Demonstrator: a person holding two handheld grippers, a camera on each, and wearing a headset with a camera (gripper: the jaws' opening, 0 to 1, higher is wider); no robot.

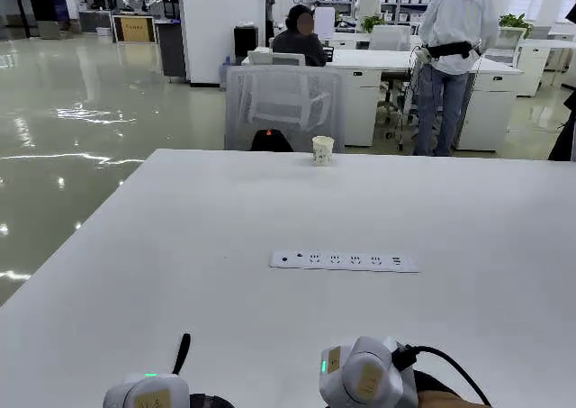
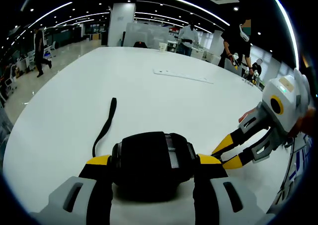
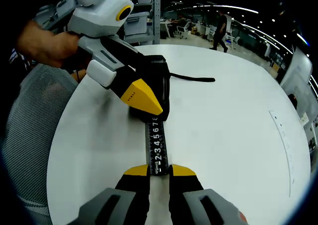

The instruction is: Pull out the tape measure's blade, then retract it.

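While left tool (image 2: pixel 154 161) clamps tape measure (image 2: pixel 149 143), right tool (image 3: pixel 159 171) pinches blade (image 3: pixel 156 143) (reading 2–7).

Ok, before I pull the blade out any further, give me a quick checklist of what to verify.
1. Left hand-held gripper clamped on the tape measure case: ok.
2. Right hand-held gripper pinching the end of the blade: ok.
3. Blade straight between case and gripper, no kink: ok.
4. Strap lying loose on the table, away from the blade: ok.
5. Power strip well off the pull line: ok.
6. Blade lock released: cannot tell.
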